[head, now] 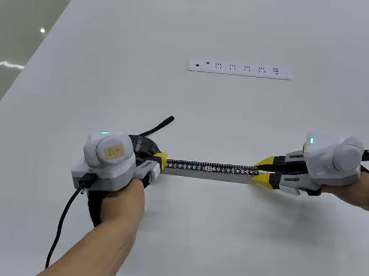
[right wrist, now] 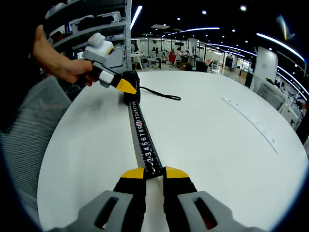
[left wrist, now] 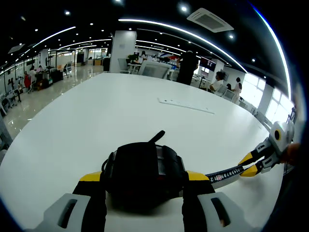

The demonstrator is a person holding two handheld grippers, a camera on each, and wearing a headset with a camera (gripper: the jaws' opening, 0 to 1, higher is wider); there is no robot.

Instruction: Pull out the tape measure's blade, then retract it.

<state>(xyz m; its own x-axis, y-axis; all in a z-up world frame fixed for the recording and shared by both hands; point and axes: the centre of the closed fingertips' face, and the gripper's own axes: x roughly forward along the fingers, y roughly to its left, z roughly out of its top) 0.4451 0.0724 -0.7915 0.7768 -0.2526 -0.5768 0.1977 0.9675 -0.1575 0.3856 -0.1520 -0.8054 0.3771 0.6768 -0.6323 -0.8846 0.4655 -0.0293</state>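
Tape measure (head: 145, 147) on table (head: 237, 31), nearer its left edge. Left gripper (head: 158, 161) jaws clamped on case. Blade (head: 211, 168) partly out, flat; right gripper (head: 263, 171) jaws pinched on its tip. Best pull straight and low, case pinned; for retracting, feed back slowly, don't release.

On the table (head: 176, 29), your left gripper (head: 152, 164) has the tape measure case (head: 145, 147) between its jaws at the near left. Your right gripper (head: 263, 171) has the tip of the blade (head: 211, 168) between its jaws at the near right. The blade stretches left to right between them. The case's strap (head: 157, 126) trails behind it. Well beyond the blade, toward the table's far right, a power strip (head: 238, 68) lies roughly parallel to it.
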